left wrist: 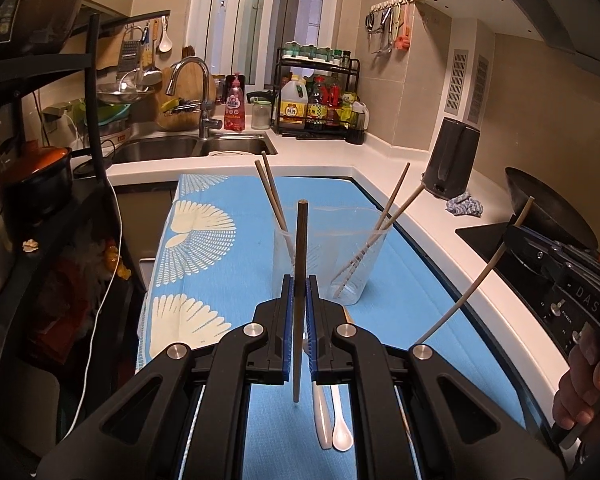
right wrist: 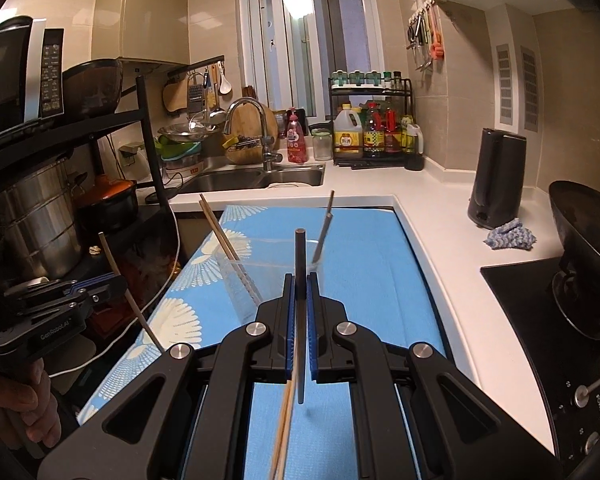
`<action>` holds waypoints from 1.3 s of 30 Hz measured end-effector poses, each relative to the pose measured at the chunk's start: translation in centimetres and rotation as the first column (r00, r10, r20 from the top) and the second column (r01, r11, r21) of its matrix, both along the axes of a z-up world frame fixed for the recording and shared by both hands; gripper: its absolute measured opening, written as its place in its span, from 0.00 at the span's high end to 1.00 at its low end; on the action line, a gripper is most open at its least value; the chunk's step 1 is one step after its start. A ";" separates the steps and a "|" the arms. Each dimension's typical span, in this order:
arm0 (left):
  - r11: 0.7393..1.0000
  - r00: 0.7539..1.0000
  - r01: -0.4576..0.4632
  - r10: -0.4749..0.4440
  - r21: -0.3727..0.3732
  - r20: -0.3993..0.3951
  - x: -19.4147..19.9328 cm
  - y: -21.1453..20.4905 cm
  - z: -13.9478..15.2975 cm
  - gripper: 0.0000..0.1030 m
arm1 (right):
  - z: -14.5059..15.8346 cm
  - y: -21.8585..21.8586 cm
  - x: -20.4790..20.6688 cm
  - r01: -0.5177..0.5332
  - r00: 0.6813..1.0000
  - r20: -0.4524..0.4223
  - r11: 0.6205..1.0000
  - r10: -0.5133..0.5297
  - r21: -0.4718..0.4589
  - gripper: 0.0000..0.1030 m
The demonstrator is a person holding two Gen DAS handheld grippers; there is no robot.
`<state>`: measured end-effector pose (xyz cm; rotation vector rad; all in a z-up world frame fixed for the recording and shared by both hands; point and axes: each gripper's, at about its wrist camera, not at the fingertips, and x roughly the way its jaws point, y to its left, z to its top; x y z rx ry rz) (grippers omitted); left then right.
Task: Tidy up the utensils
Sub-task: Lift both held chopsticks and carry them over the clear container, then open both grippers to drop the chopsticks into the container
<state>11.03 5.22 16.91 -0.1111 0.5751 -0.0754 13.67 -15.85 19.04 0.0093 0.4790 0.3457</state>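
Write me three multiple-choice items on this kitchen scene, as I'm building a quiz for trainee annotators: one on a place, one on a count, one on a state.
1. Where do the white spoons lie?
A. in the sink
B. on the blue cloth
C. inside a cup

2. How many clear cups stand on the cloth?
A. one
B. two
C. four

3. What state is the left gripper in?
A. wide open and empty
B. shut on a spoon
C. shut on a chopstick

Answers:
1 B, the spoons lie flat on the cloth below the left gripper.
2 B, two cups stand side by side, each with chopsticks leaning in it.
3 C, its blue pads clamp a chopstick that stands upright between them.
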 end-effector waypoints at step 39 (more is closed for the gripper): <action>0.993 0.993 0.102 -0.106 0.064 0.056 14.1 -2.1 2.4 0.81 | 0.9 5.1 12.0 -0.013 1.000 0.001 0.998 0.013 -0.055 0.62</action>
